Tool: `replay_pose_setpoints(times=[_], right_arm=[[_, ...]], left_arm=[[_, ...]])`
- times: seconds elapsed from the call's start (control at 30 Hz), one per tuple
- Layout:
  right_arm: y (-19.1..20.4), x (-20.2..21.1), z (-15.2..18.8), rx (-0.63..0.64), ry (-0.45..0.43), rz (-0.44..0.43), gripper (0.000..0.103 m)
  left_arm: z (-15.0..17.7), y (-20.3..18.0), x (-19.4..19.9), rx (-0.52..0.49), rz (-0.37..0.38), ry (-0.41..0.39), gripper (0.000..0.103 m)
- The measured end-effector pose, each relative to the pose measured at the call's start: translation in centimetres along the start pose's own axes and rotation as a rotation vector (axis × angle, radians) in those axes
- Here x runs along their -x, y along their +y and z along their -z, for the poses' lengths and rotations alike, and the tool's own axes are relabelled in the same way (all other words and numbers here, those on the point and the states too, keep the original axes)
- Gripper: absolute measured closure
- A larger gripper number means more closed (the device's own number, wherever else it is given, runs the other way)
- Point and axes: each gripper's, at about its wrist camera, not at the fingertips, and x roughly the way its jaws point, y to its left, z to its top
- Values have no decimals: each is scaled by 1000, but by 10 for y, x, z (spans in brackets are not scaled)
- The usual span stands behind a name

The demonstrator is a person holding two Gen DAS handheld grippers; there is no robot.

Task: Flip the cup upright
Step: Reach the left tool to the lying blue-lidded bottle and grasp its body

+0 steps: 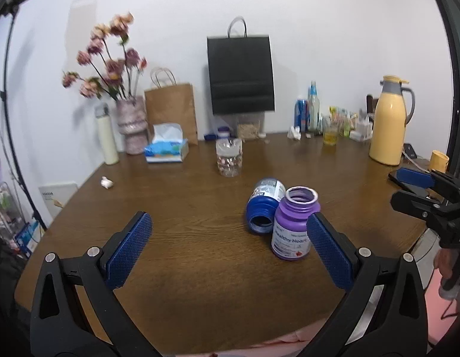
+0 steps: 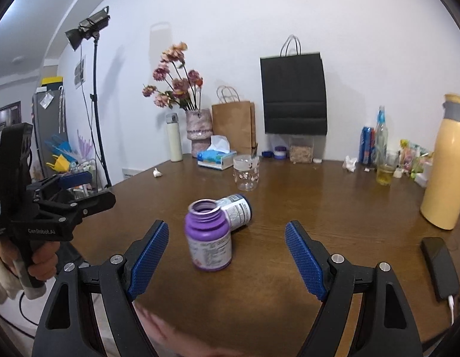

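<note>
**Open hand-held grippers held over cluttered table**

Here, a dark wooden table (image 1: 176, 208) is seen against a white wall, its far edge lined with a vase of dried flowers (image 1: 131, 125), a brown paper bag (image 1: 172, 110), a black paper bag (image 1: 240, 74), a tissue box (image 1: 166, 148) and a yellow thermos jug (image 1: 389, 122). A light stand (image 2: 91, 89) is visible in the room beyond. A clear glass cup (image 1: 229, 157) is seen standing mouth-up toward the middle. Nearer, an uncapped purple bottle (image 2: 208, 235) is stood upright, touched by a blue bottle (image 2: 237, 209) lying on its side. The left hand-held gripper (image 1: 230, 247) and the right hand-held gripper (image 2: 227, 255) are each held spread wide above the table, nothing gripped or touched.
</note>
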Motion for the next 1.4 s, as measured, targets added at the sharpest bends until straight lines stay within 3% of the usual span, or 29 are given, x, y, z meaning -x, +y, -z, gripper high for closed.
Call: replay_pose_setpoints(times=[0.13,0.33,0.47,0.63,0.7,0.73,0.83,1.1,1.3,1.33,1.37,1.4], right_arm=[[-17,-45,-11,53,95,10,18],[-48,-96,-26,30,154,-22,18],[-68,-116,-31,-20,158,-4,18],[-87,-121,-29,-97,186,84,18],[-94,-118,-24,-129,191,105,18],[-98,-117,-20,-146,195,116,18],[-109,-120,-7,-199,215,113,18],[-112,-146,-6,-187,229,53,18],[-113,-165,-6,-192,245,15,18],[-114,-167,-7,-192,240,10,18],[-115,-168,-8,-188,240,12,18],[-116,-169,-9,-183,241,14,18]], left_arm=[[-18,11,-28,21,33,46,0],[-59,12,-100,-74,80,151,3],[-77,0,-163,-142,210,333,7],[-63,-32,-240,-261,421,640,12],[-56,-36,-268,-211,520,775,15],[-57,-38,-276,-191,532,810,19],[-67,-43,-289,-213,500,812,41],[-68,-48,-299,-258,393,762,41],[-51,-58,-328,-326,334,816,38],[-53,-60,-329,-326,345,799,43],[-55,-63,-330,-336,354,791,66],[-59,-67,-329,-351,345,775,79]])
